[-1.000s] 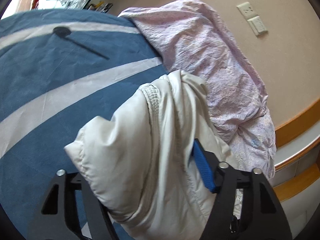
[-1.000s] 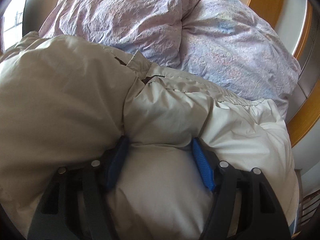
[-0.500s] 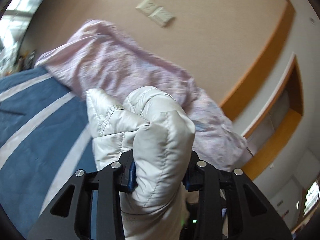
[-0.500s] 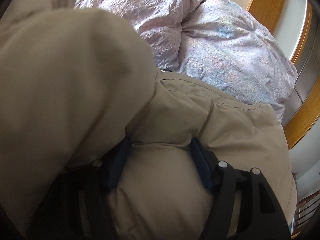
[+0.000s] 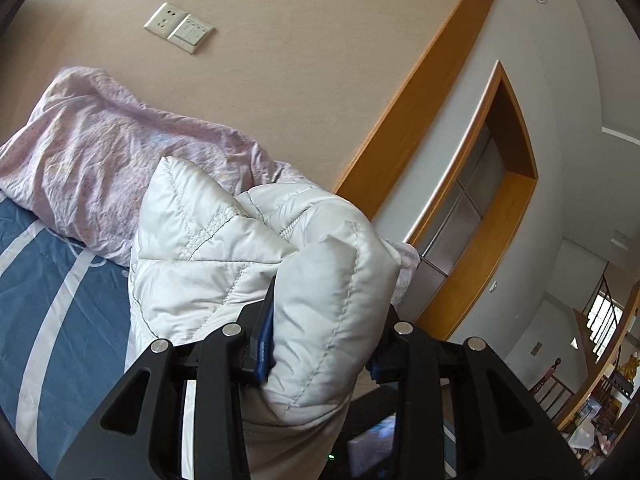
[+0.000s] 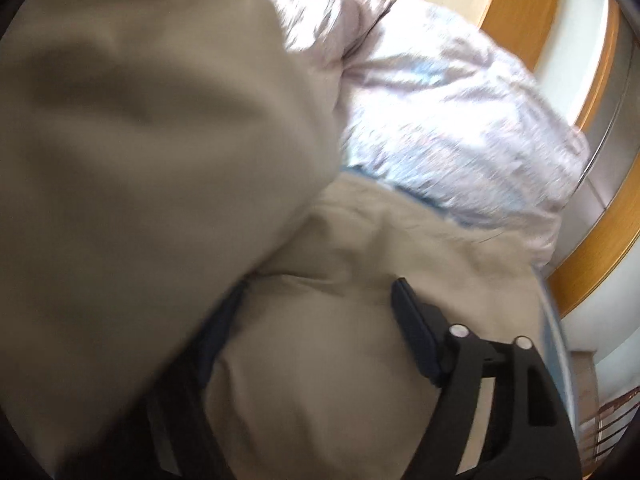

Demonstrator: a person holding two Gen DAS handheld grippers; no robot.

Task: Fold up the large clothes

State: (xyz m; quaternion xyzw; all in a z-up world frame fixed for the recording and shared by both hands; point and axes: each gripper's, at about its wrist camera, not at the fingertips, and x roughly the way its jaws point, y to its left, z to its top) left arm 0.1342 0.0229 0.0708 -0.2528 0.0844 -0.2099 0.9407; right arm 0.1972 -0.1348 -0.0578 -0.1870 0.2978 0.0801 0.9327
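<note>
as before, jacket [image 5: 240, 264] in both grippers, now higher

The left gripper [image 5: 324, 340], a black two-finger frame with blue pads, is seen clamped on a thick roll of quilted white padded jacket [image 5: 248, 272], which bulges out between and above both fingers; the gripper is pitched upward. The right gripper [image 6: 316, 328], of the same black build, is seen blurred, its fingers spread wide and pressed into the beige side of the jacket, fabric filling the gap.
</note>
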